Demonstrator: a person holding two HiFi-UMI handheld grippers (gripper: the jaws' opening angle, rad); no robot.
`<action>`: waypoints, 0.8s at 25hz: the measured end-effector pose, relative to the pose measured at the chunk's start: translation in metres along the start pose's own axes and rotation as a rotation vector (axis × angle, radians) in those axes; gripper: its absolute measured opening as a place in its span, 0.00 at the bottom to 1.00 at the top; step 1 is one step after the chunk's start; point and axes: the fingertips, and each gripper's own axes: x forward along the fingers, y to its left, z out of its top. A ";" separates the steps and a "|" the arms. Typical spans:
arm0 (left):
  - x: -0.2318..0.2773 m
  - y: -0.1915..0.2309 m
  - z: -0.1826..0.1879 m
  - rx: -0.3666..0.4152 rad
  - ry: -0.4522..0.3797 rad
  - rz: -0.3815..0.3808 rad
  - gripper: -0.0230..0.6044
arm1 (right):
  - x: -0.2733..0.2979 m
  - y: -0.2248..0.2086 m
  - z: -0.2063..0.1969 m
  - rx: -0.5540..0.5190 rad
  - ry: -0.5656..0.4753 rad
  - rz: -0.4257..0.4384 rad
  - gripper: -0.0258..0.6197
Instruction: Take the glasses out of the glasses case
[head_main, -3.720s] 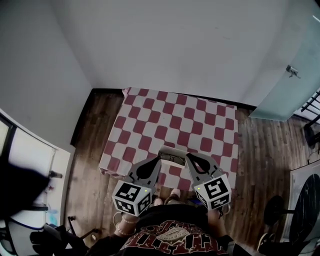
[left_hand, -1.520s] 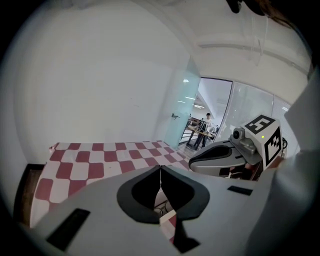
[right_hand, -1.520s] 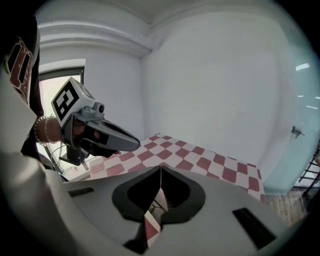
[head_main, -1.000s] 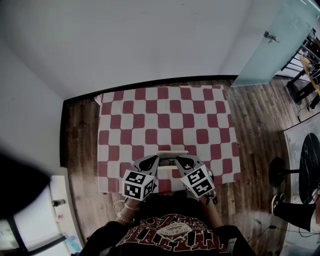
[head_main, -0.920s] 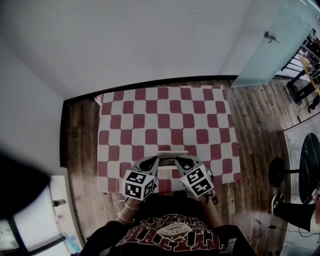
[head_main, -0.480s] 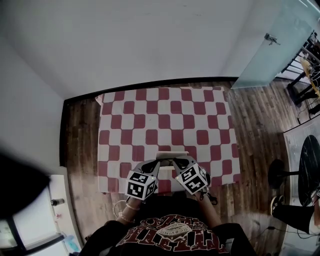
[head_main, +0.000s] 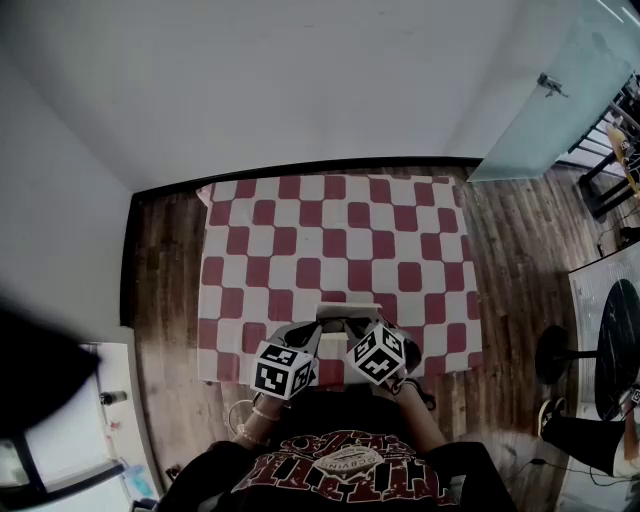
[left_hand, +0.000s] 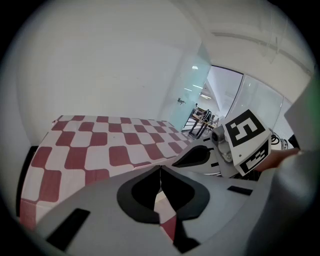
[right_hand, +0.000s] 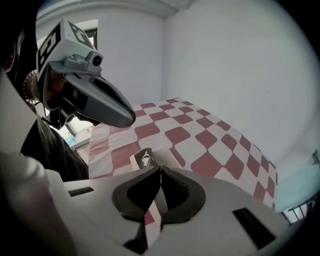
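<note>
The glasses case (right_hand: 145, 159) reads as a pale, hard-sided box – probably light and stiff, with a smooth skin that could skid on the checked cloth (head_main: 300, 240) if pushed from one side; so I would pin its body with one tool and lift the lid along a long edge with the other; the glasses themselves are not visible, and being fragile they are best taken by the bridge or a temple, never the lenses. The case lies on the cloth close to the table's near edge, right in front of the person; in the right gripper view it sits just beyond the tips and slightly to their left, not touching. The right gripper (right_hand: 160, 169) has its jaws pressed together on nothing; the left gripper (left_hand: 160, 169) likewise – closed and empty, with the case just ahead on its right side.
</note>
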 end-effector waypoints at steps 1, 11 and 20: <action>0.000 0.000 0.000 -0.001 0.000 0.001 0.05 | 0.002 0.001 -0.001 -0.020 0.010 0.004 0.07; 0.002 0.006 -0.014 -0.023 0.029 0.003 0.05 | 0.018 0.009 -0.020 -0.098 0.110 0.044 0.07; 0.001 0.006 -0.016 -0.045 0.021 0.002 0.05 | 0.025 0.012 -0.028 -0.198 0.168 0.055 0.07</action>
